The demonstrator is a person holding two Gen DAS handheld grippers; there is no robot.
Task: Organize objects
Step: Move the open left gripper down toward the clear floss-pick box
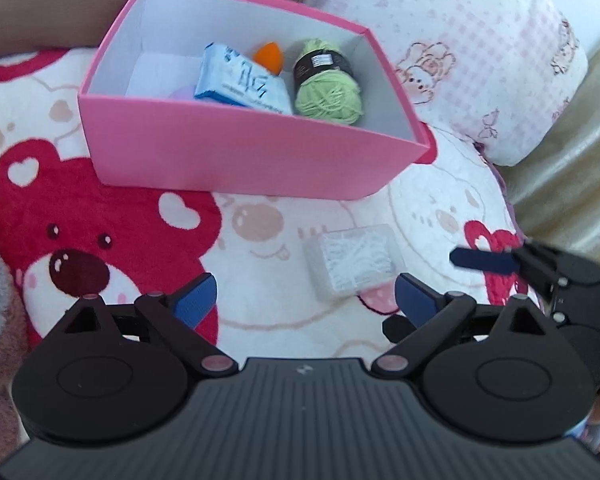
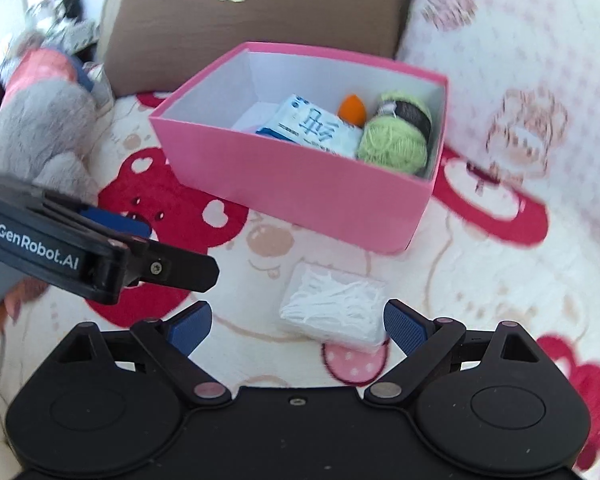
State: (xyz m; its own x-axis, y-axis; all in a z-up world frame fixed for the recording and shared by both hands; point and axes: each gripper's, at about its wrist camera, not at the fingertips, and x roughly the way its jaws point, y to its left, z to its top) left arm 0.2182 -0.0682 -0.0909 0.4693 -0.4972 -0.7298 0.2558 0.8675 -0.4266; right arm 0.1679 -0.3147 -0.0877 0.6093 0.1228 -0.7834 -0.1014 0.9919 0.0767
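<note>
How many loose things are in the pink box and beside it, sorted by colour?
Green: 1, the green yarn ball with black label, in the pink cardboard box.
Orange: 1, the small orange teardrop sponge, in the box.
Blue and white: 1, the printed soft packet, in the box.
Clear: 1, the clear plastic case of white sticks, on the blanket.
Total: 4

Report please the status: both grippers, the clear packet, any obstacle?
Left gripper open, right gripper open, both empty. Clear plastic packet of white sticks on blanket before pink cardboard box. No obstacle.
</note>
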